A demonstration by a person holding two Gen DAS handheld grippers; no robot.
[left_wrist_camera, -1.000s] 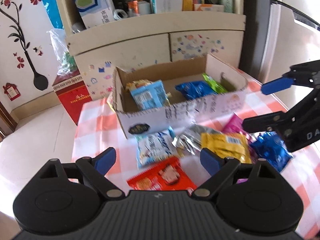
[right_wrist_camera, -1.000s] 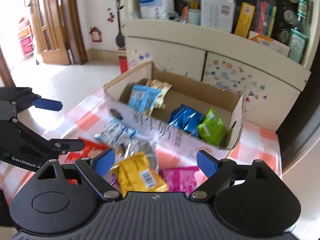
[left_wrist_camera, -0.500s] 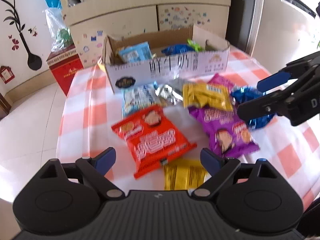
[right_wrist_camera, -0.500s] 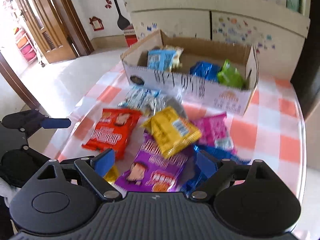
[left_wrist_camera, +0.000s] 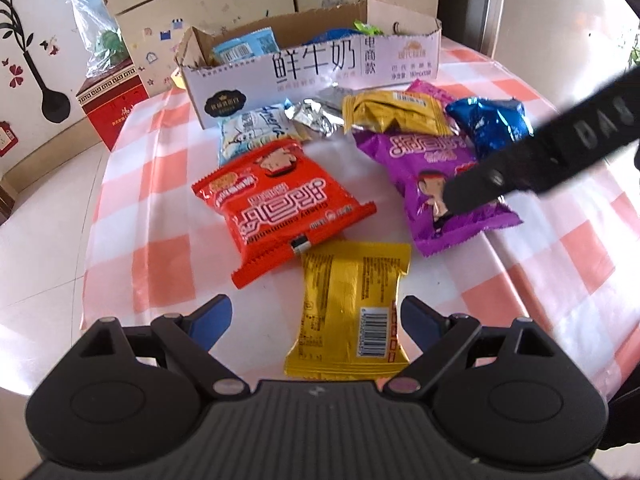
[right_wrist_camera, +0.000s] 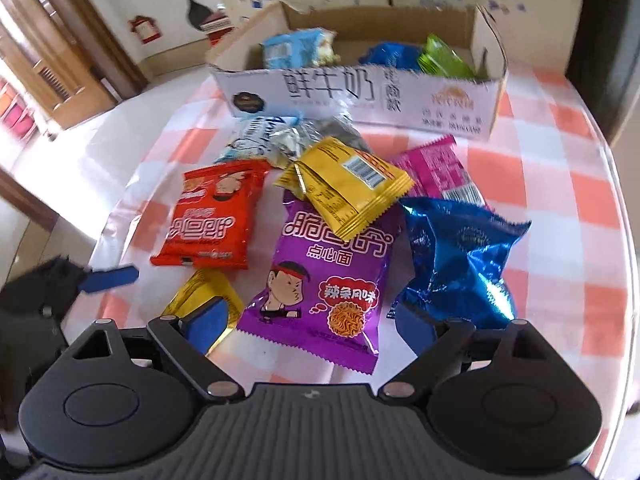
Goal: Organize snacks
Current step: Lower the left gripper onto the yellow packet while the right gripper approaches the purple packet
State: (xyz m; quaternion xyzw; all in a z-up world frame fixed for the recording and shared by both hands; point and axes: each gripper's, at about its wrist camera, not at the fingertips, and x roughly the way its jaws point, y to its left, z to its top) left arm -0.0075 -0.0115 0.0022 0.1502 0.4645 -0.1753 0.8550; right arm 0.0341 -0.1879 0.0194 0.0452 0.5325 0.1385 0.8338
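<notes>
Both grippers gape wide and empty, the left [left_wrist_camera: 316, 318] over a yellow packet [left_wrist_camera: 352, 308], the right [right_wrist_camera: 308, 320] over a purple packet [right_wrist_camera: 324, 276].

Glossy crinkled foil blue packet [right_wrist_camera: 460, 256], matt cardboard box [left_wrist_camera: 320, 64], shiny plastic tablecloth [left_wrist_camera: 160, 248].

Both pulled back from the cardboard box [left_wrist_camera: 316, 64]: left claw [left_wrist_camera: 316, 318] now over the yellow packet [left_wrist_camera: 352, 304], right claw [right_wrist_camera: 308, 322] over the purple packet [right_wrist_camera: 328, 276].

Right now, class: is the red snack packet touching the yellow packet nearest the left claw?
Touching. In the left wrist view the red snack packet overlaps the yellow packet's top edge.
</notes>
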